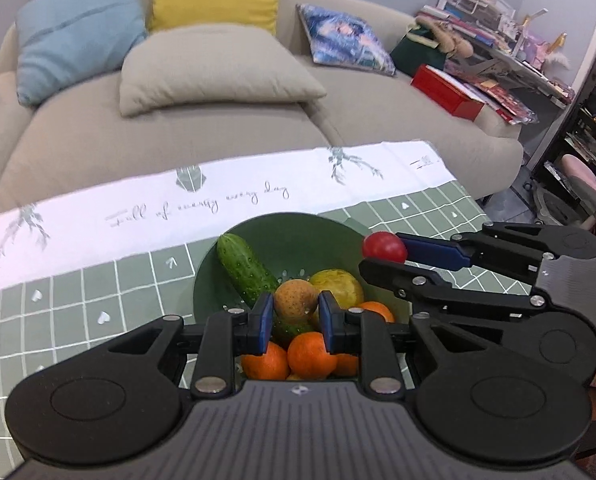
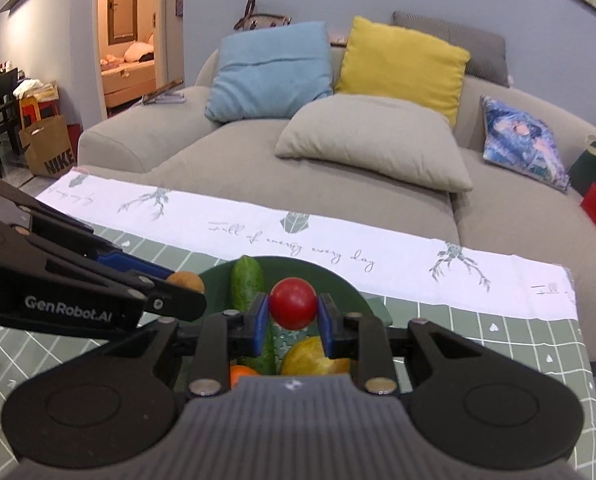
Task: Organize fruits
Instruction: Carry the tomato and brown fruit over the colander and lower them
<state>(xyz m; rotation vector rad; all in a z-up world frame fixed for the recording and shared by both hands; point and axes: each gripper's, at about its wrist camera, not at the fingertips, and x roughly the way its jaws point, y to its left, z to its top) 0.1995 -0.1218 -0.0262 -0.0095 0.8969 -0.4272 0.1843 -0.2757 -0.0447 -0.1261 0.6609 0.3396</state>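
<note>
Left wrist view: left gripper (image 1: 296,322) clamped on a brownish pear (image 1: 296,300) above the green bowl (image 1: 298,236) holding cucumber (image 1: 246,270) and oranges (image 1: 311,354). Right wrist view: right gripper (image 2: 292,320) clamped on a red tomato (image 2: 292,303) over the same bowl on the checked tablecloth (image 2: 497,344).

Soft even indoor light, fisheye-warped edges, slight blur

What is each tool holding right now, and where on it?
Left tool pinches a small brownish round fruit across its sides. Right tool pinches a red tomato across its sides, above the green bowl.
</note>
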